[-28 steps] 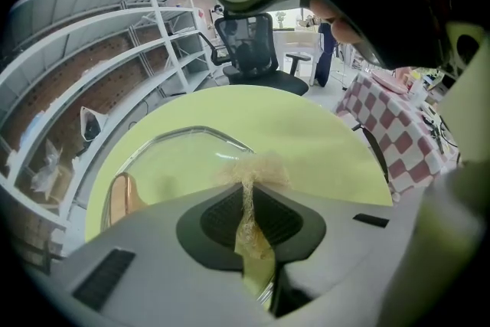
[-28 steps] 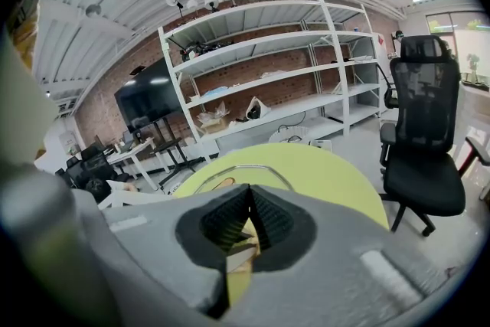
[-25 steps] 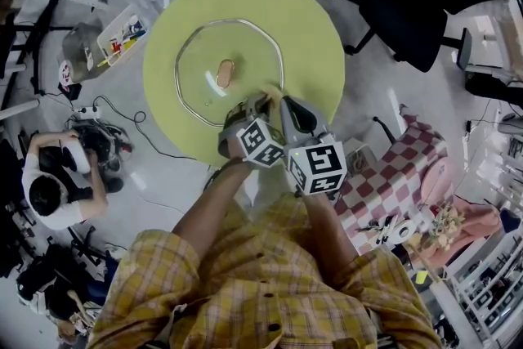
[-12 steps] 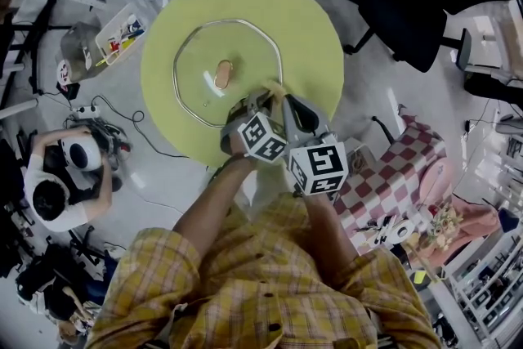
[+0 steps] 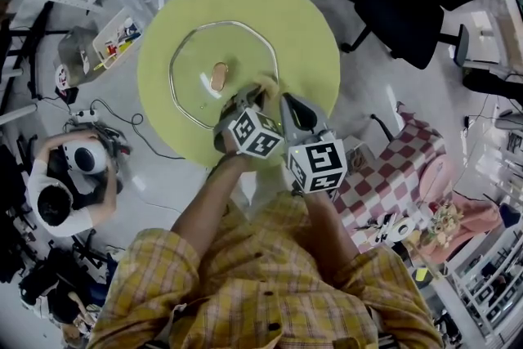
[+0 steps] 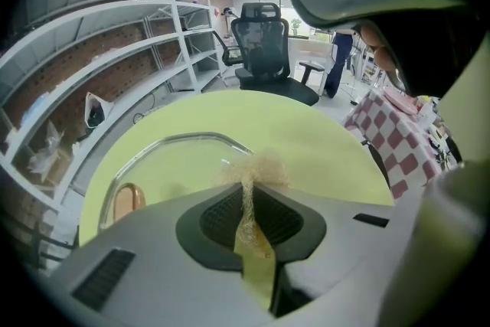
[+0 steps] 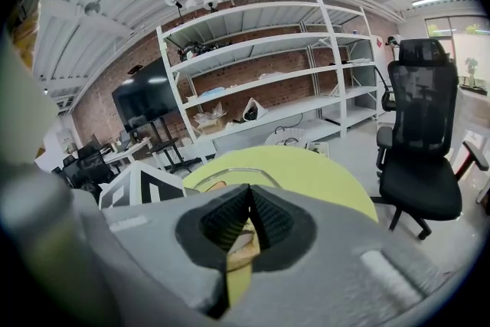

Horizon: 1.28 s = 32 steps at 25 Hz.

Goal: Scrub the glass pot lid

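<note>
My left tool (image 6: 249, 194) is clamped on a tan fibrous scrubber (image 6: 256, 165). The tuft pokes out past the tips at the near-right rim of the glass pot lid (image 6: 164, 165); I cannot tell whether it touches the glass. The lid lies flat on the round yellow-green table (image 6: 329, 142), knob (image 6: 128, 199) up, and the tool's body cuts off its near edge. My right tool (image 7: 246, 199) is closed tip to tip just beside the left. I cannot identify a tan shape in the gap behind its tips. In the right gripper view only an arc of the lid's rim shows.
</note>
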Tool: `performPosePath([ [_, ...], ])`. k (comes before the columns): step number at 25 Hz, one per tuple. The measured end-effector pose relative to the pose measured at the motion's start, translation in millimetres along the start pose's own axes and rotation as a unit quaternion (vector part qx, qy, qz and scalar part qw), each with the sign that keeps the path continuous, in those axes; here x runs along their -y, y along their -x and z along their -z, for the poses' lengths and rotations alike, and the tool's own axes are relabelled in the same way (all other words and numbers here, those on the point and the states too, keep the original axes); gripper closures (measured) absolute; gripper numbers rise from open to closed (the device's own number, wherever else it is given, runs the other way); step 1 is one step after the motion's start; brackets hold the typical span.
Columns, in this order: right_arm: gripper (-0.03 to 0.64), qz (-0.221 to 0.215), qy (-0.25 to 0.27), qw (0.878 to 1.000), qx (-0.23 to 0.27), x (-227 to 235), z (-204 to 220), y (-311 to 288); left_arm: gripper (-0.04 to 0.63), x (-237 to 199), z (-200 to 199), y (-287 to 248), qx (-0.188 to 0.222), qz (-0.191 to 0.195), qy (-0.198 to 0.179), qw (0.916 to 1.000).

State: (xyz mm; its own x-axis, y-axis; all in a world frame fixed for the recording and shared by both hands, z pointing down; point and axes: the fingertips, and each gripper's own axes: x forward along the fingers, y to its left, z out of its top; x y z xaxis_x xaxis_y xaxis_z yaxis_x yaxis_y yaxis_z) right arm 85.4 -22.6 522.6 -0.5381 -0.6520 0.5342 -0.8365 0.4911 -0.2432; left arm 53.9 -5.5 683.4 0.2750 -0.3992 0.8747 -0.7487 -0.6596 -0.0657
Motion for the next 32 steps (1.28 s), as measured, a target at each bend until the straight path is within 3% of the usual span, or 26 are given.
performPosePath([
  [4,0.618,-0.004,0.002,1.0,0.0,-2,-2,-3,0.551,-14,-16,13,0.02,-0.002,0.02,0.9996],
  [22,0.618,-0.011,0.002,1.0,-0.007,-2,0,-9,0.552,-47,-6,18,0.013,-0.012,0.11,0.9938],
  [24,0.62,-0.01,0.001,1.0,-0.009,-1,0,-10,0.552,-49,-6,20,0.016,-0.015,0.137,0.9904],
  [28,0.618,-0.01,0.002,1.0,-0.011,0,0,-15,0.552,-59,-6,22,0.027,-0.032,0.22,0.9746],
  [32,0.619,-0.011,0.001,1.0,-0.012,-1,0,-17,0.552,-64,-5,23,0.028,-0.052,0.238,0.9694],
])
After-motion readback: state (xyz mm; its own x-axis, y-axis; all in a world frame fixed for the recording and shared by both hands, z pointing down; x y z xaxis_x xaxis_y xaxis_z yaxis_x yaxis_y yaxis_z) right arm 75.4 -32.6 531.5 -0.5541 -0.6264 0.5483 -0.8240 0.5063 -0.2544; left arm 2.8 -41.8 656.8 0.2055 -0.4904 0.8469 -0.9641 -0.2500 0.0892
